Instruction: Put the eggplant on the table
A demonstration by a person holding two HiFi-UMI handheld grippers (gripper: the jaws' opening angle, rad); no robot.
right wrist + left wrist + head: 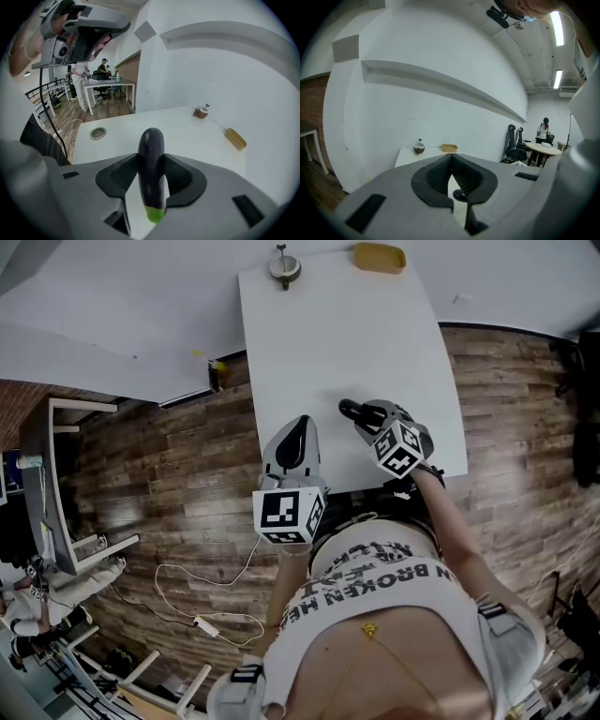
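We clamp one eggplant [151, 140] in the right gripper [151, 159]; left gripper [451, 157] closed, empty; on the table [347, 343], one pot [285, 266] at eleven o'clock, one tray [379, 257] at one.

Right tool [151, 161] gripping (left tool [451, 161] closed).

- The eggplant [151, 145] is long, slim and glossy, dark purple with a bright green stem end.
- It sits clamped between the jaws of the right gripper [151, 161], which press on its sides about mid-length. The stem end points back toward the gripper and the rounded dark tip points out ahead.
- It is over the near end of the white bench [347, 334], close to the front edge. It seems just above the top, though contact is hard to judge.
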